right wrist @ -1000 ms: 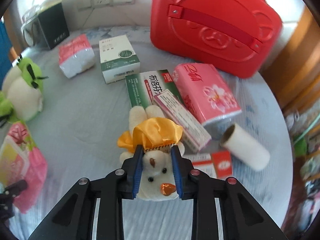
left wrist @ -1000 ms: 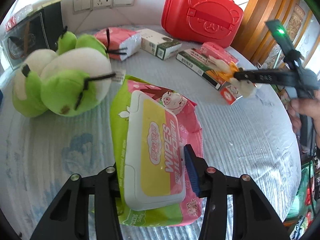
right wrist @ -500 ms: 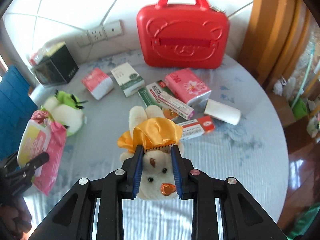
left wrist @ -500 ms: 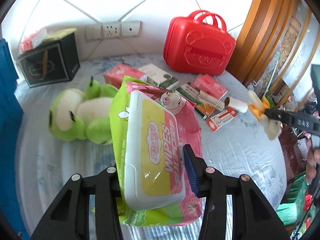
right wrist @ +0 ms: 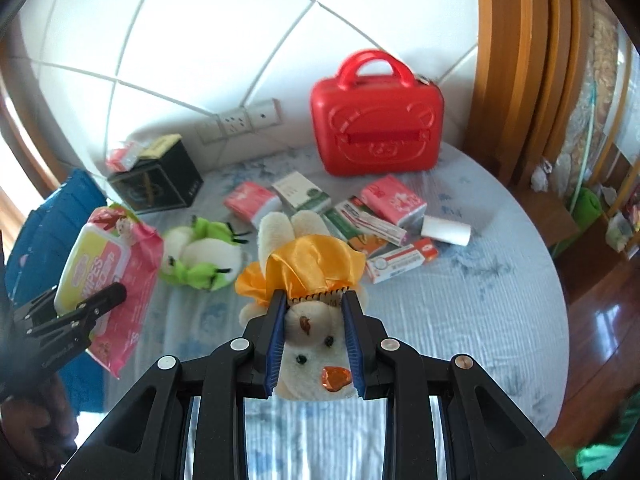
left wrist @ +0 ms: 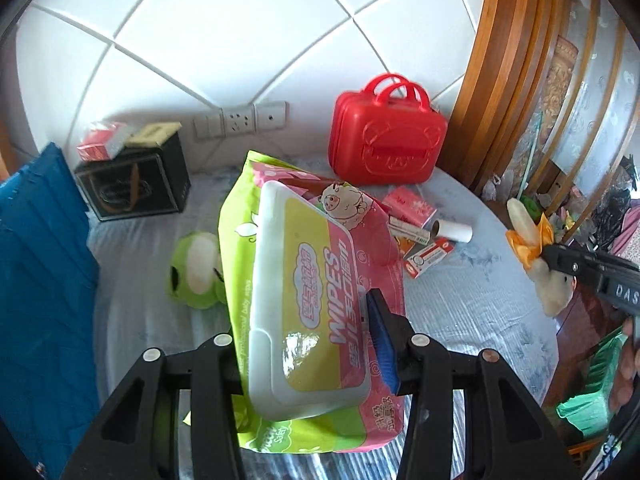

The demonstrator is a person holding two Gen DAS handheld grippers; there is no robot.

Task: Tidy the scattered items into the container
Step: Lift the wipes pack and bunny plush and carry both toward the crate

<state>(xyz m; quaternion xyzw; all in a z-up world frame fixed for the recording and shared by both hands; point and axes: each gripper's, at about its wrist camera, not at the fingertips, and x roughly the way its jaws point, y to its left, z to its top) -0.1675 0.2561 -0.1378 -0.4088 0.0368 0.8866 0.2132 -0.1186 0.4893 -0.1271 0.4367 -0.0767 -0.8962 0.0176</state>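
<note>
Left wrist view: a round table [left wrist: 480, 304] covered in pale blue cloth stands against a white tiled wall [left wrist: 224, 40] with a row of sockets [left wrist: 240, 120], and wooden door framing [left wrist: 504, 80] rises at the right. A blue crate [left wrist: 44, 280] fills the left edge. At the back of the table stand a red bear-embossed case [left wrist: 386, 148] and a black box [left wrist: 134, 180]. A green frog plush [left wrist: 196, 268] lies on the cloth, and a pink tissue pack [left wrist: 408, 204], a cardboard roll [left wrist: 450, 230] and small cartons lie further right. The left gripper [left wrist: 304, 352] is clamped across a pack of wet wipes [left wrist: 312, 292], held up off the cloth; its blue right pad [left wrist: 382, 344] presses the pack's edge, while the other pad is hidden behind the pack.

Right wrist view: the same table [right wrist: 480, 320], with the red case [right wrist: 376, 124] upright by the wall, the frog plush [right wrist: 200, 256] at centre left, and a white-and-green box [right wrist: 302, 194] among the tissue packs. The blue crate [right wrist: 52, 232] sits at the left, partly behind the wipes [right wrist: 108, 276], so its opening is hard to judge. The right gripper [right wrist: 314, 336] is closed on a white plush rabbit [right wrist: 312, 344] in a yellow satin cape, both blue pads [right wrist: 276, 336] squeezing its head, clear above the cloth.
</note>
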